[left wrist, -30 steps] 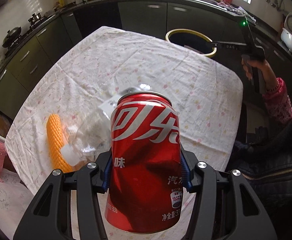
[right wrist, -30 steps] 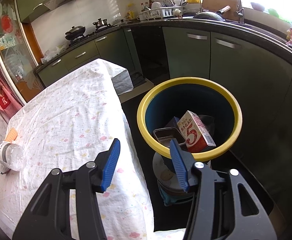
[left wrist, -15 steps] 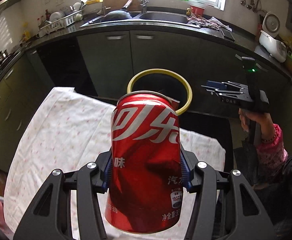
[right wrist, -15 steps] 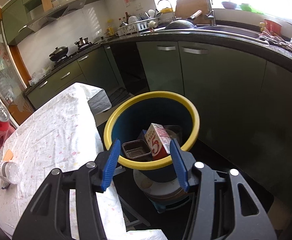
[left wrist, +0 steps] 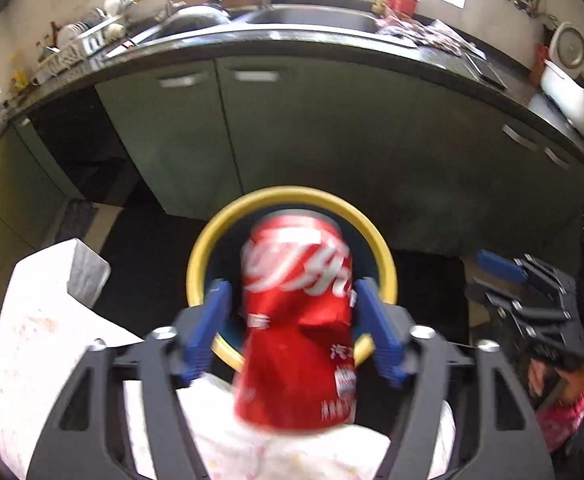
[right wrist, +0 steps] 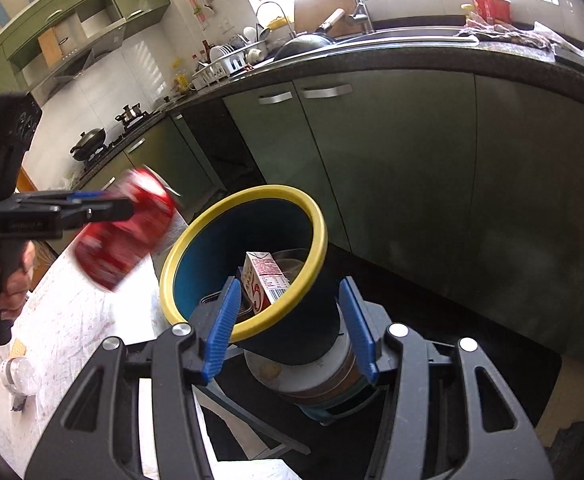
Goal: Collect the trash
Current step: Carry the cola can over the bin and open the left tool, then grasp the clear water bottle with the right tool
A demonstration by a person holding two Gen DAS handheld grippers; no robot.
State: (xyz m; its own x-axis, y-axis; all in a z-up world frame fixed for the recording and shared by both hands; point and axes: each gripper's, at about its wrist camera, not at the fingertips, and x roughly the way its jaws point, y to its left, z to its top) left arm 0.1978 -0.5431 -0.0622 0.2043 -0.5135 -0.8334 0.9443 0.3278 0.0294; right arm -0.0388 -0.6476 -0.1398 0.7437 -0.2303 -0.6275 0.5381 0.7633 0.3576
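Note:
A dented red cola can (left wrist: 297, 328) hangs blurred between the pads of my left gripper (left wrist: 292, 320), whose jaws stand apart from its sides, so the gripper is open. The can is just before the yellow-rimmed blue bin (left wrist: 375, 248). In the right wrist view the can (right wrist: 126, 228) is tilted at the left gripper's tips, left of the bin (right wrist: 252, 196). My right gripper (right wrist: 290, 324) is open and empty over the bin's near side. A milk carton (right wrist: 262, 280) and a dark tray lie inside the bin.
The table with a flowered cloth (right wrist: 76, 320) is to the left of the bin; a clear plastic bottle (right wrist: 20, 374) lies on it. Green kitchen cabinets (right wrist: 391, 168) and a dark counter stand behind the bin. The bin rests on a round stool (right wrist: 311, 380).
My left gripper has carried the can from over the table to the bin and its jaws have opened off the can. My right gripper has stayed open near the bin, shifting slightly.

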